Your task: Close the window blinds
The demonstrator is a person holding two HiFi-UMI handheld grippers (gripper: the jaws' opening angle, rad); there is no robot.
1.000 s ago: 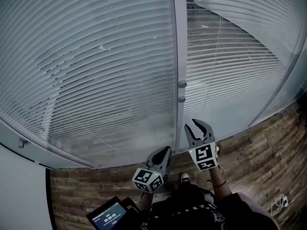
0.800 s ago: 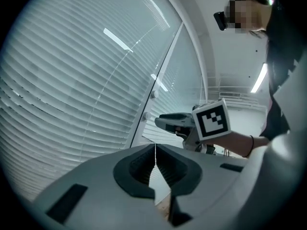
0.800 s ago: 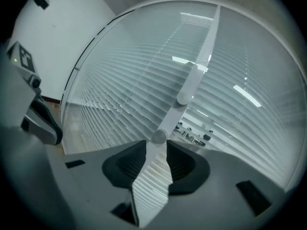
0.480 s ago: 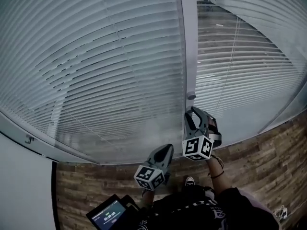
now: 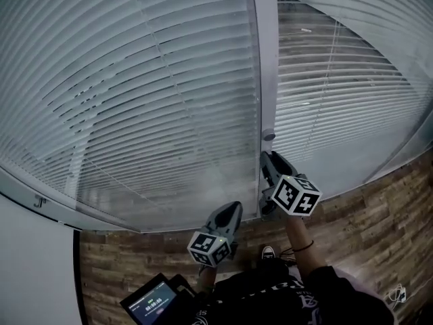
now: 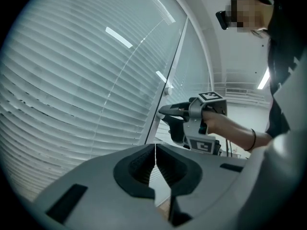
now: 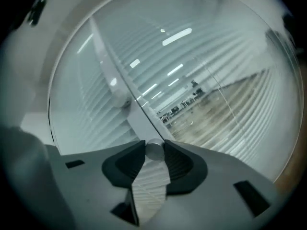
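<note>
My right gripper is clamped on a small round knob on the window post. The blinds hang on both sides of that post. My left gripper is held lower, near the right one, with its jaws pressed together and nothing between them.

We see a floor of brown wooden planks with a worn, uneven pattern. It fills the near part of the head view, from the left side to the right side. On its far side the floor ends under the window blinds. One dark shoe with a white toe stands on the planks, near the middle. At the near right a thin white cable lies on the wood in loose loops. At the near left there is a dark device with a lit screen; we cannot tell if it rests on the floor.
</note>
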